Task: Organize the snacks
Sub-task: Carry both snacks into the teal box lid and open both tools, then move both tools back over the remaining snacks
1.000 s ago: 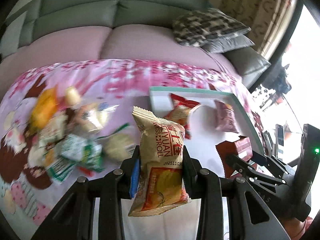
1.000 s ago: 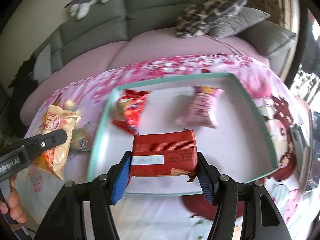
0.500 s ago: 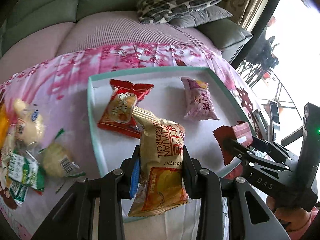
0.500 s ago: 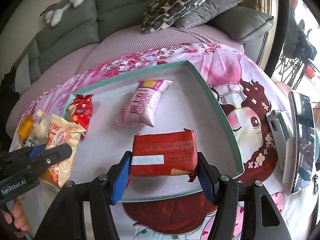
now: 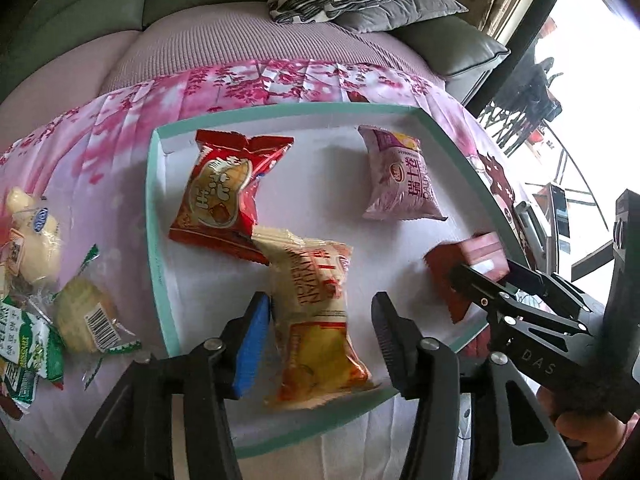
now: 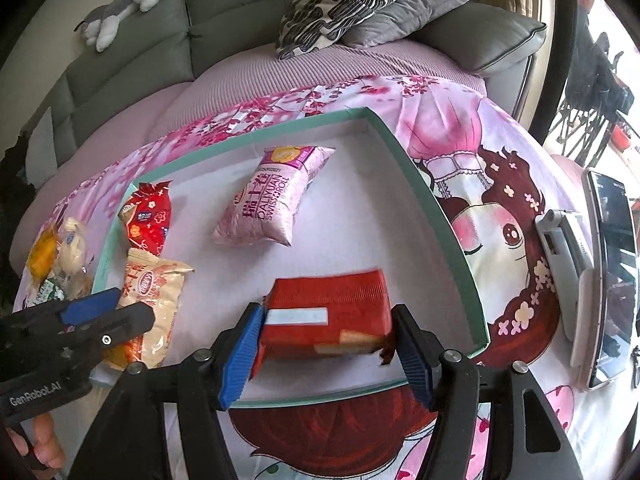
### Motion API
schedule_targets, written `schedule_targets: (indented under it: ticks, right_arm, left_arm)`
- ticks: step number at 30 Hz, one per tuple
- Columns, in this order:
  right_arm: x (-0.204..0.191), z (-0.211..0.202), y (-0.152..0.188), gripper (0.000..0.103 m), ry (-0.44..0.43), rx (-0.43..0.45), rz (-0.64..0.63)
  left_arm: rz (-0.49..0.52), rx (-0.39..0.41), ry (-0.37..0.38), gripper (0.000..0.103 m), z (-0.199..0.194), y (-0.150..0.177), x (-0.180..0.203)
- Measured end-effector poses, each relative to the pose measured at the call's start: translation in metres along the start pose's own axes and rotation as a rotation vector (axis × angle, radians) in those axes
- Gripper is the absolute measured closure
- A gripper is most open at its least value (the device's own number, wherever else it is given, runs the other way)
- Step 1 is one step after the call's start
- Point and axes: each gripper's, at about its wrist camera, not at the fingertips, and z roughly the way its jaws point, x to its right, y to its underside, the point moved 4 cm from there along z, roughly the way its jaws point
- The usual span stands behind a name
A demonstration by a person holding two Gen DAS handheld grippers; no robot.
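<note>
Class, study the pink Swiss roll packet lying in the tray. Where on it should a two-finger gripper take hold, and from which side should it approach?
Grip the pink Swiss roll packet across its puffed middle, closing on its two long sides and coming down from above. It lies flat in the tray, clear of the other packets; the crimped ends are thin and would probably slip.

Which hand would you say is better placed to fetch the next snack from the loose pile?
Left: its gripper is open and the pile lies on its side; the right gripper has the red packet between its jaws.
</note>
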Motion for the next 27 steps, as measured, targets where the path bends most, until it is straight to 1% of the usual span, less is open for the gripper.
schedule_targets:
  ticks: [2, 3, 4, 6, 8, 9, 10, 11, 13, 16, 17, 18, 19, 23, 24, 25, 27]
  right_arm:
    - [-0.002, -0.003, -0.001, 0.031, 0.001, 0.008, -0.005]
    - [-0.002, -0.005, -0.002, 0.025, 0.007, 0.013, -0.007]
    - [-0.003, -0.006, -0.002, 0.023, 0.009, 0.016, -0.008]
    - [-0.005, -0.009, -0.003, 0.02, 0.004, 0.019, -0.006]
    - [-0.008, -0.012, -0.002, 0.014, 0.005, 0.022, -0.008]
    - [-0.01, -0.013, -0.001, 0.009, 0.005, 0.026, -0.013]
    - [-0.013, -0.016, 0.0, 0.003, 0.002, 0.031, -0.02]
    - [-0.016, -0.017, 0.001, 0.001, -0.002, 0.035, -0.024]
    - [-0.022, -0.02, 0.003, 0.0, -0.013, 0.042, -0.035]
    - [-0.033, -0.022, 0.005, 0.0, -0.025, 0.043, -0.053]
    - [-0.037, -0.022, 0.005, 0.0, -0.029, 0.045, -0.058]
    - [-0.041, -0.022, 0.006, 0.0, -0.033, 0.046, -0.063]
    - [-0.046, -0.023, 0.007, 0.0, -0.04, 0.047, -0.068]
    - [-0.065, -0.023, 0.01, 0.0, -0.067, 0.049, -0.096]
    - [-0.07, -0.023, 0.011, 0.0, -0.072, 0.05, -0.103]
    - [-0.074, -0.023, 0.011, 0.0, -0.076, 0.051, -0.109]
    - [-0.083, -0.023, 0.011, 0.0, -0.075, 0.054, -0.119]
  left_arm:
    - [-0.005, 0.009, -0.011, 0.048, -0.006, -0.001, -0.002]
    - [-0.008, 0.014, -0.018, 0.046, -0.009, -0.001, -0.003]
    - [-0.01, 0.02, -0.022, 0.043, -0.013, 0.0, -0.004]
    - [-0.017, 0.035, -0.03, 0.034, -0.021, 0.0, -0.007]
    - [-0.031, 0.052, -0.043, 0.029, -0.029, 0.002, -0.011]
    - [-0.043, 0.06, -0.057, 0.025, -0.034, 0.003, -0.015]
    - [-0.066, 0.068, -0.094, 0.022, -0.038, 0.005, -0.022]
    - [-0.082, 0.073, -0.126, 0.018, -0.041, 0.006, -0.028]
    - [-0.117, 0.093, -0.19, 0.018, -0.05, 0.011, -0.043]
    - [-0.173, 0.121, -0.249, 0.018, -0.063, 0.016, -0.067]
    - [-0.192, 0.132, -0.269, 0.016, -0.068, 0.018, -0.074]
    - [-0.206, 0.143, -0.29, 0.01, -0.072, 0.021, -0.081]
    - [-0.217, 0.156, -0.312, 0.008, -0.077, 0.023, -0.088]
    - [-0.247, 0.188, -0.414, 0.006, -0.092, 0.035, -0.117]
    - [-0.254, 0.191, -0.435, 0.002, -0.095, 0.037, -0.124]
    - [-0.261, 0.196, -0.45, 0.0, -0.098, 0.039, -0.13]
    - [-0.28, 0.211, -0.473, 0.0, -0.104, 0.042, -0.142]
